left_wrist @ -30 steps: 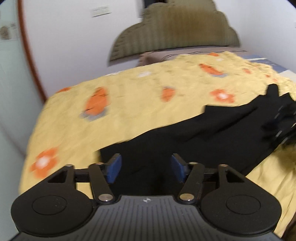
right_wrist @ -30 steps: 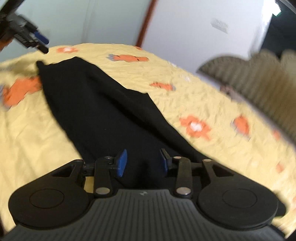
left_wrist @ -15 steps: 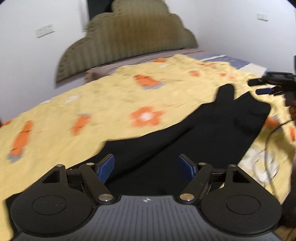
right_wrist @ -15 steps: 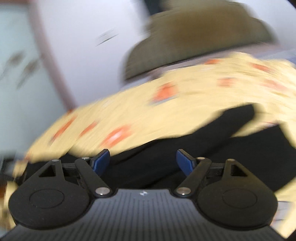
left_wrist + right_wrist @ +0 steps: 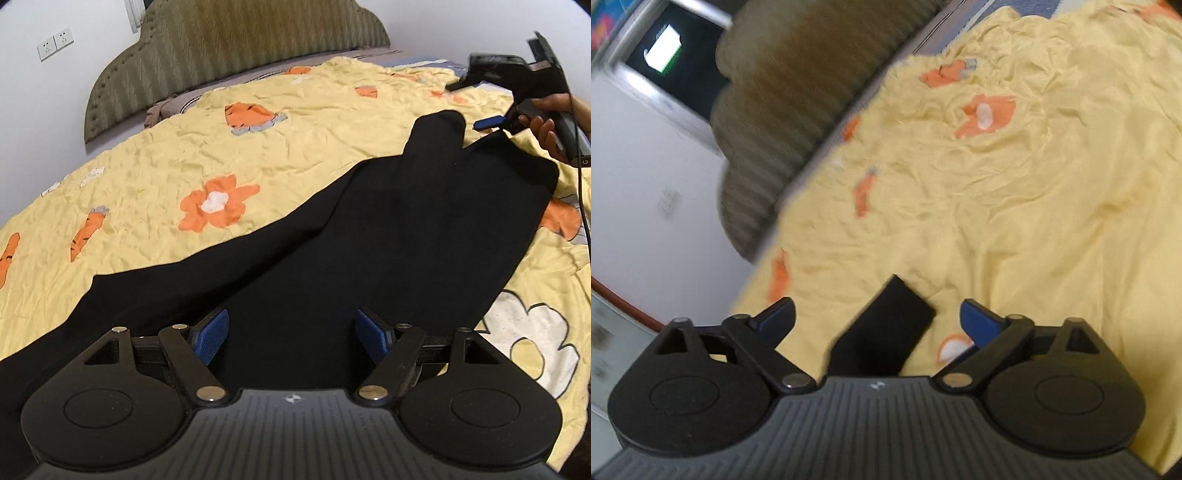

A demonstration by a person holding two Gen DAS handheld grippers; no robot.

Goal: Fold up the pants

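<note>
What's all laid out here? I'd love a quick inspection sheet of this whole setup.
Surface: bed under a wrinkled yellow sheet printed with orange flowers and carrots.
Job's things: black pants lying flat, lengthwise across the sheet.
Clutter: nothing seen.
Grippers: left gripper open, above the pants; right gripper open, over one corner of the pants, and held in a hand.
Cables: thin black cable hanging from the right gripper.
Surroundings: padded olive headboard, white wall with sockets.
</note>
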